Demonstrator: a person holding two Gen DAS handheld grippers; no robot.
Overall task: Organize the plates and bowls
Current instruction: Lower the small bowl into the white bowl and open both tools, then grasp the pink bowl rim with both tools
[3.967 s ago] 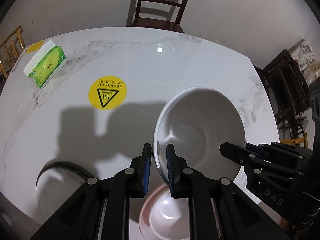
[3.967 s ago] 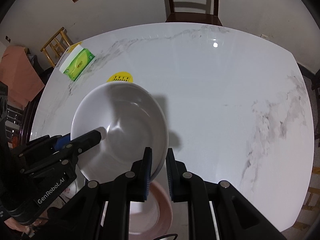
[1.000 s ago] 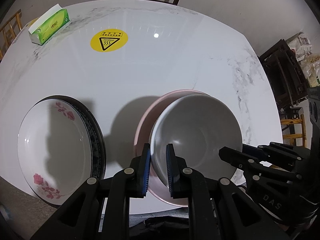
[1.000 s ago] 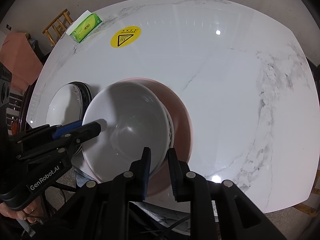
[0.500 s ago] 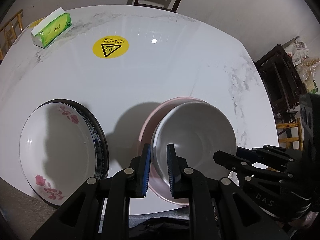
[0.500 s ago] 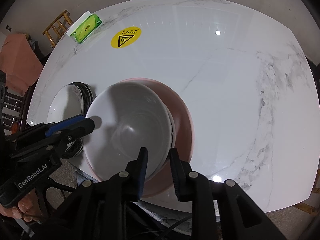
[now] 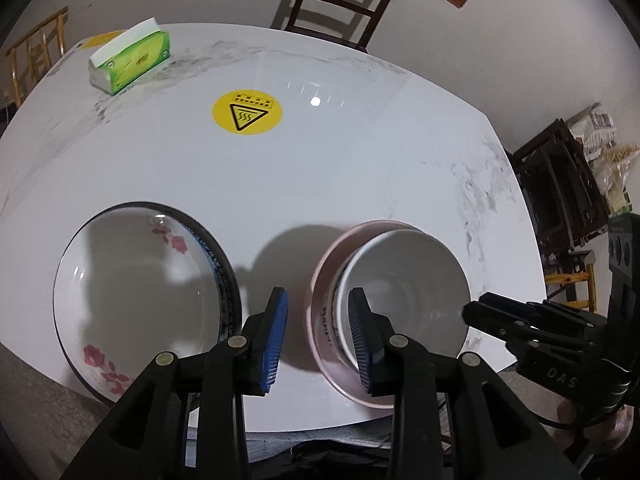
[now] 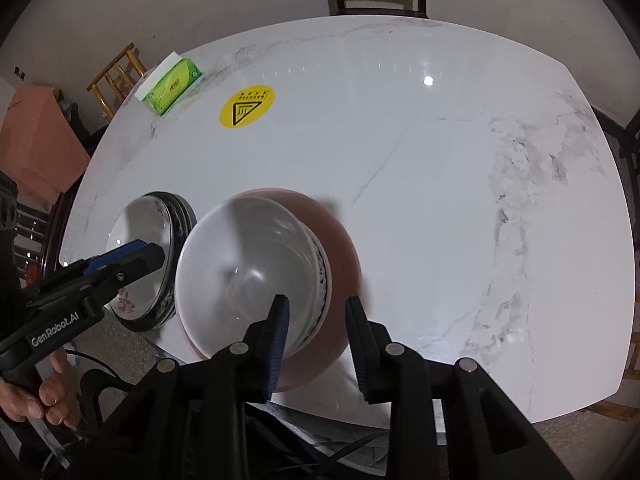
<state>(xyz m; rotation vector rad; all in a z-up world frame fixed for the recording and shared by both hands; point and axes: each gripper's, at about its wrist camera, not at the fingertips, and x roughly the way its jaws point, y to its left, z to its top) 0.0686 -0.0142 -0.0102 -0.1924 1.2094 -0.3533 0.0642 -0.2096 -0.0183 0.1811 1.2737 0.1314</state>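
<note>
Grippers: my left gripper (image 7: 316,336) and my right gripper (image 8: 316,346) are both opening; each straddles a rim of the white bowl (image 7: 404,292), pads clear of it; released, nothing held.
Table: white marble table (image 8: 440,168); the stack sits at its near edge.
Floral plate: floral plate (image 7: 136,300) lies on a dark-rimmed plate, just beside the stack on my left.
Stack: white bowl nested in the pink bowl (image 7: 324,320), a patterned rim between them.
Step in hand: letting go, I judge; best to spread both jaws fully and lift straight up together, so no pad snags a rim and tips the stack off the edge.
Writing: "GenRobot.AI" on the left gripper's body, "DAS" on the right's; the yellow hot-surface sticker (image 7: 247,112) and the green tissue box (image 7: 130,62) carry print too small to read.
</note>
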